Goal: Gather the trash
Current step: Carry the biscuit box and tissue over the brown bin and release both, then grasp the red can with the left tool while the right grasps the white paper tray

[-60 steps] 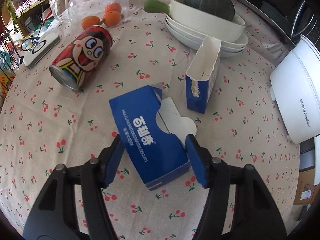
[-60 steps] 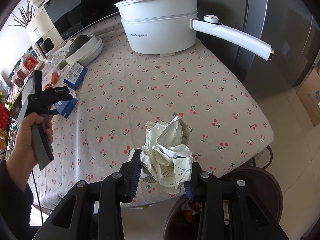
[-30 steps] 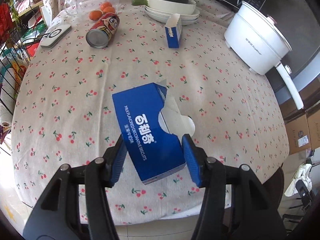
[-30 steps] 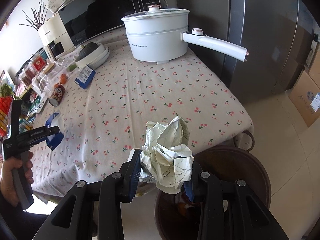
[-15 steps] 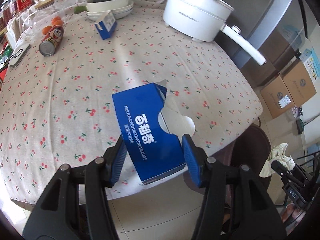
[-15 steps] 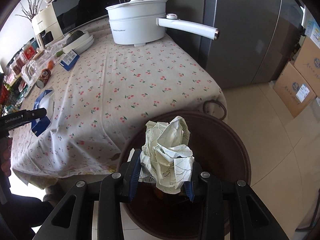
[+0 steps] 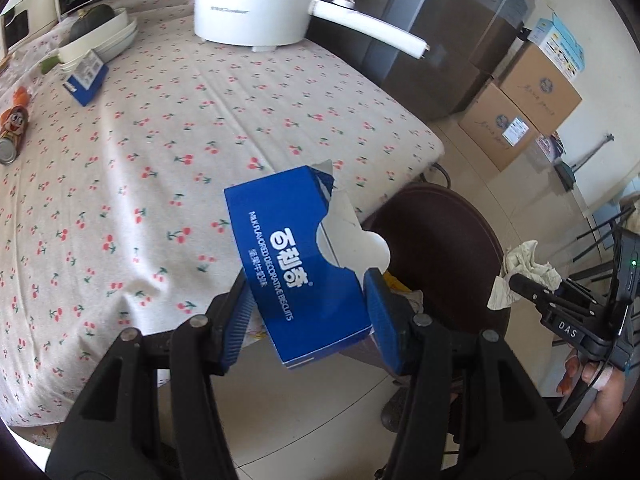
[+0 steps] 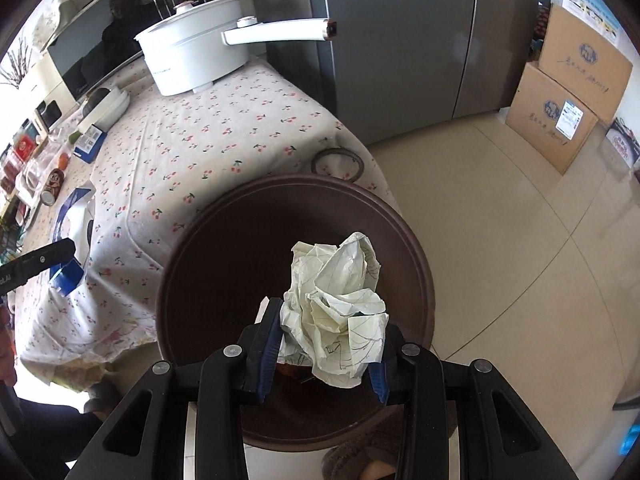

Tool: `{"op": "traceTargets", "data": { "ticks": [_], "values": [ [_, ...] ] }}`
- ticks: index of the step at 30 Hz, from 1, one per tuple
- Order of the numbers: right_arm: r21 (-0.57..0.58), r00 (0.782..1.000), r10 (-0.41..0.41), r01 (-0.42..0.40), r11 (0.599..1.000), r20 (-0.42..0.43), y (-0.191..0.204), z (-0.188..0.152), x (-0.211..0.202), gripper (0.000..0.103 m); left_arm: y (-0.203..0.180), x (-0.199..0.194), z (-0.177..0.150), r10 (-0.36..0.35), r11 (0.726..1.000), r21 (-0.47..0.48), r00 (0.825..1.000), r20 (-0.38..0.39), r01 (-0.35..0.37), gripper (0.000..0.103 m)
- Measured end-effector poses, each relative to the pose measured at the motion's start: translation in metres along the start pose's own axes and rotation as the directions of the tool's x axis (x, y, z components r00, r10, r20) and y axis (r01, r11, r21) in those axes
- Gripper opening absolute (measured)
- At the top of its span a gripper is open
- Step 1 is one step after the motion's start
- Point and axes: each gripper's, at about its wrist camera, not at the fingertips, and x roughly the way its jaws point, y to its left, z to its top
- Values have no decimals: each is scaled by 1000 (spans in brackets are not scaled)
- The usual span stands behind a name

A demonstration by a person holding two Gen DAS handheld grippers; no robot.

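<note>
- The blue biscuit box [image 7: 298,268] hangs in the air past the counter [image 7: 160,152] edge, clamped between the jaws of the left gripper [image 7: 308,312], just beside the brown bin [image 7: 448,240].
- The crumpled paper [image 8: 340,312] sits pinched in the closed jaws of the right gripper [image 8: 320,356], directly above the bin's open mouth.
- The bin stands on the tiled floor [image 8: 520,240], tight against the counter's corner, where the cherry-print cloth [image 8: 200,152] drapes over the edge.
- Open floor runs to the right of the bin; cardboard boxes [image 8: 560,108] and the grey fridge [image 8: 400,40] stand well apart from it.
- The box is deep blue with white lettering; its top end is torn open, showing a pale inner flap.
- Its long axis runs away from the gripper, tilted up and to the left in the left wrist view, torn end farthest from the jaws.
- The paper is pale, creased, with thin drawn lines, and bulges upward above the jaws.
- A white pot [image 7: 260,4] with a long handle sits at the far side of the counter.
</note>
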Motion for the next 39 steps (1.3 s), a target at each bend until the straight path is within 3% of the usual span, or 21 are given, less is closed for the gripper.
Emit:
{"op": "traceTargets", "data": {
  "ticks": [8,14,17,19,31,34,36,39],
  "values": [
    [31,1000,-5,5,1000,-7,-25,-9,-1,39,-58,22,0,-111,982,150,993,-29,114,57],
    [52,1000,-6,7,999,-12,-37,-11,-3,39,-75,38,2,-146,971,181,987,-66,156,57],
    [57,1000,-3,3,998,-10,-39,-11,-4,39,-75,43,4,-127,974,179,989,-79,140,65],
    [58,1000,-2,3,998,-8,-40,-10,-4,39,-71,42,4,-96,980,170,993,-63,105,80],
    [40,1000,-3,4,999,-10,-30,-6,-2,40,-34,17,13,-67,993,94,998,-10,68,83],
    [49,1000,-23,23,999,-8,-27,-4,-2,48,-26,12,13,-58,995,79,998,-5,58,83],
    [66,999,-32,32,997,-8,-26,-1,-3,73,-20,8,12,-49,996,73,999,-1,49,83],
    [90,1000,-13,13,996,1,-23,3,-5,77,-10,1,10,-33,997,67,999,8,32,83]
  ]
}}
